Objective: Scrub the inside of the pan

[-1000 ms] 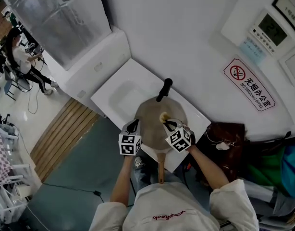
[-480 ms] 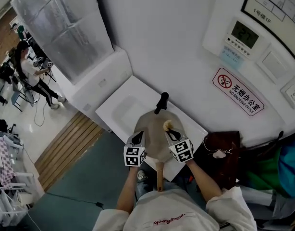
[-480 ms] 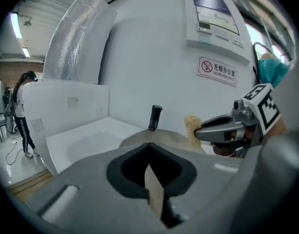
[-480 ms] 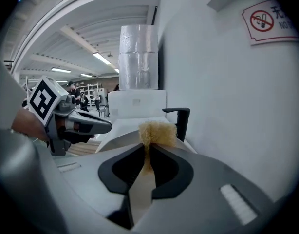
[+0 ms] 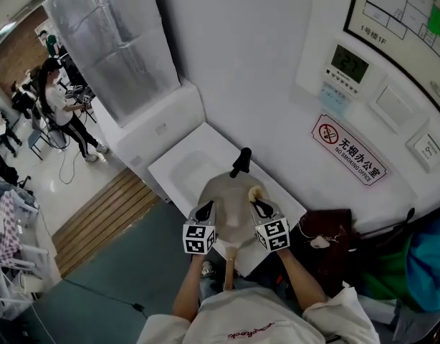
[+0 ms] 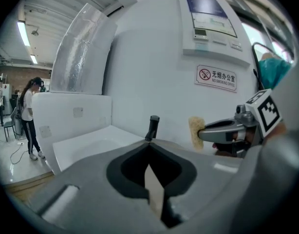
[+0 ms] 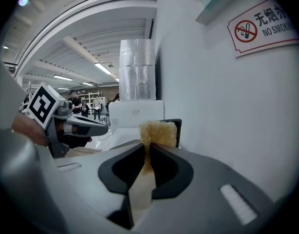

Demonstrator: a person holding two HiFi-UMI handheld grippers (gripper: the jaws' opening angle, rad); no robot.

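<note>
Head view: the pan (image 5: 229, 196) sits on the white tabletop (image 5: 183, 165) by the wall, with its black handle (image 5: 240, 162) pointing away from the person. The left gripper (image 5: 204, 211) meets the pan's left rim. The right gripper (image 5: 257, 205) carries a yellow scrub pad (image 5: 253, 191) over the pan's right side; whether the pad touches the metal cannot be judged. A wooden stick (image 5: 227, 267) juts out below the near rim, and whether it belongs to the pan is unclear.

Left gripper view: the tongs are closed on a thin tan edge, apparently the pan's rim. The gripper's own body hides the rest of the pan, and only the handle top shows beyond.

Right gripper view: the tongs are clamped on the scrub pad, which covers most of the dark handle behind it.
</note>
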